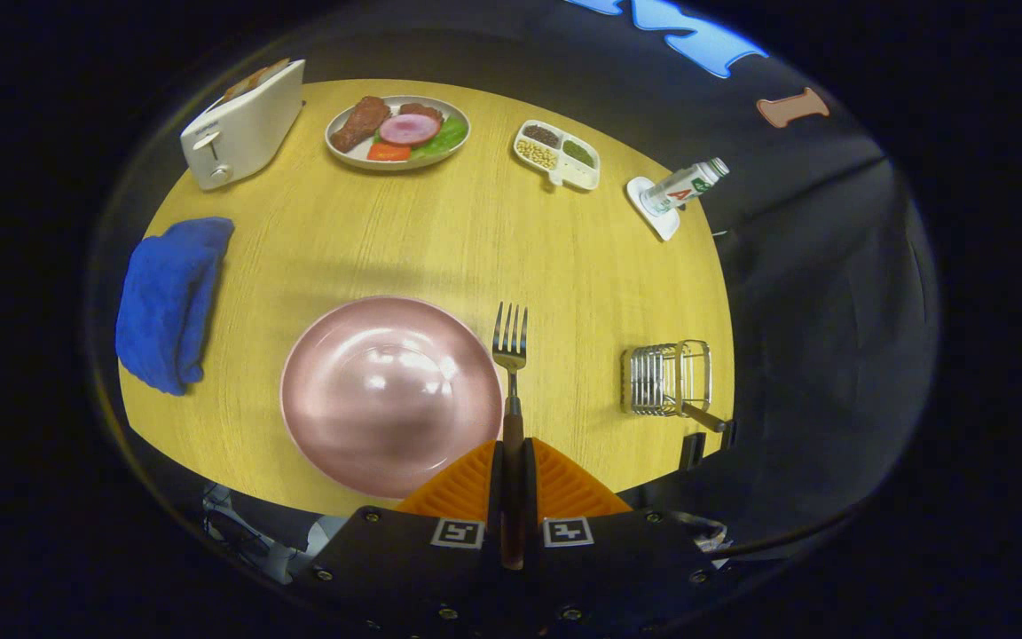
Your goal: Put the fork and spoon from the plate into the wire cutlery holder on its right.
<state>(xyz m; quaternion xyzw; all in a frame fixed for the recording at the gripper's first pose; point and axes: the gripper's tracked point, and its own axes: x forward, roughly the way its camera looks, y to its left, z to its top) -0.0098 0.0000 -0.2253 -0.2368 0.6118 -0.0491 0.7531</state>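
The fingers [512, 461] are clenched on the fork [510, 355], both pressing on its dark handle, which runs back between them. The fork points straight ahead, tines away from the fingers, and hangs over the yellow wooden tabletop [440, 240] just beside the right rim of the pink plate [391, 395]. The plate itself is bare and glossy, lying just ahead of the fingers and a little to their left.

The wire cutlery holder [666, 379] stands to the right of the plate, well apart from it, close to the tabletop's right edge. A wooden-handled utensil [704, 417] juts out of the holder toward the near side; whether it is the spoon cannot be told.

Left of the plate a crumpled blue cloth [169, 302] lies at the tabletop's left edge. Far beyond the plate, at the back of the tabletop, sits a white toaster [240, 129] with slices of toast in its slots. To its right is a dish of toy food [397, 131] with sausage, ham, tomato and greens. Further right a small white divided tray [558, 156] holds beans and seeds. Beyond the holder, a white bottle [684, 185] lies tilted on a small white coaster [656, 213].
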